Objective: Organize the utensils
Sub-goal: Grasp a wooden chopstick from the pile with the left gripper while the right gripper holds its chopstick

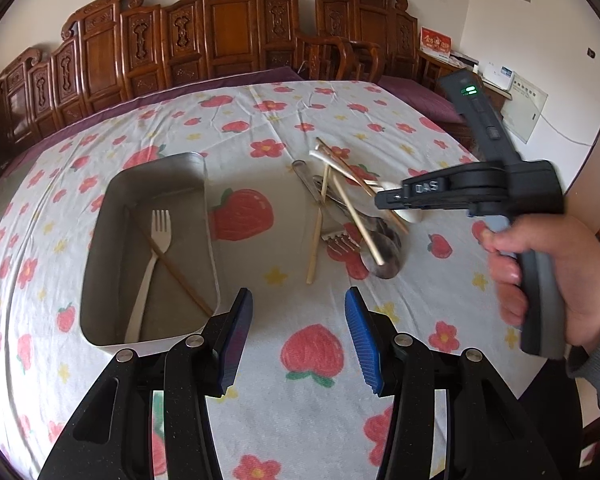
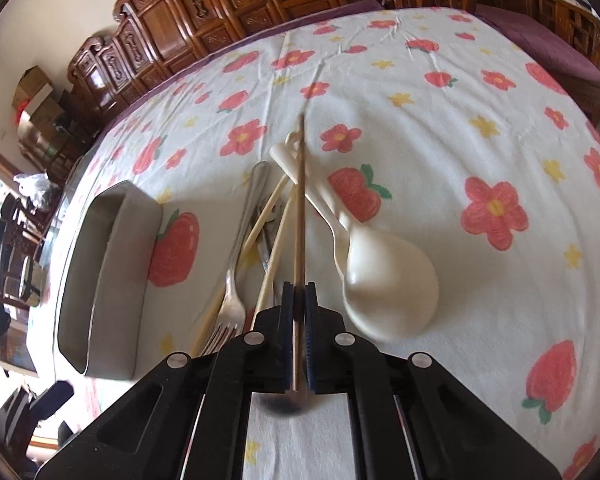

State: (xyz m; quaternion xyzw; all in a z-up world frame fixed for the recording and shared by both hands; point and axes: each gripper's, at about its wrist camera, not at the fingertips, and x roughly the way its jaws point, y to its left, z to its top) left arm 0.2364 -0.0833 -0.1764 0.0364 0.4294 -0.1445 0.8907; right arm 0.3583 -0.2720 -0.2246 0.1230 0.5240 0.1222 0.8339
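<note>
left gripper (image 1: pixel 299 320): fingers apart, nothing between them, hovering over the tablecloth (image 1: pixel 260 120) just beside the tray's near corner
right gripper (image 2: pixel 299 300): blue pads together, clamped on 1 dark wooden chopstick (image 2: pixel 300 200); the stick runs straight out ahead over the pile
right hand (image 1: pixel 540 280): seen only in left view, wrapped round the gripper handle
metal tray (image 1: pixel 112 208): left of the pile; its inside shows only in left view, right view gives just the outer wall (image 2: pixel 112 280)
tray contents: 1 white plastic fork (image 1: pixel 156 248), 1 brown chopstick (image 1: pixel 172 268) lying crossed over it
pile on cloth, left view: about 3 pale chopsticks, 1 metal fork (image 1: pixel 340 240), 1 metal spoon (image 1: pixel 384 256), white handle partly hidden by the right gripper
pile, right view only: 1 white rice paddle (image 2: pixel 388 280) fully seen, lying right of the held stick; metal fork (image 2: pixel 232 304) tines near the gripper; 2 pale chopsticks (image 2: pixel 276 248)
count doubt: metal pieces overlap, exact number unclear
background: carved wooden chairs (image 1: pixel 228 32) behind the table
</note>
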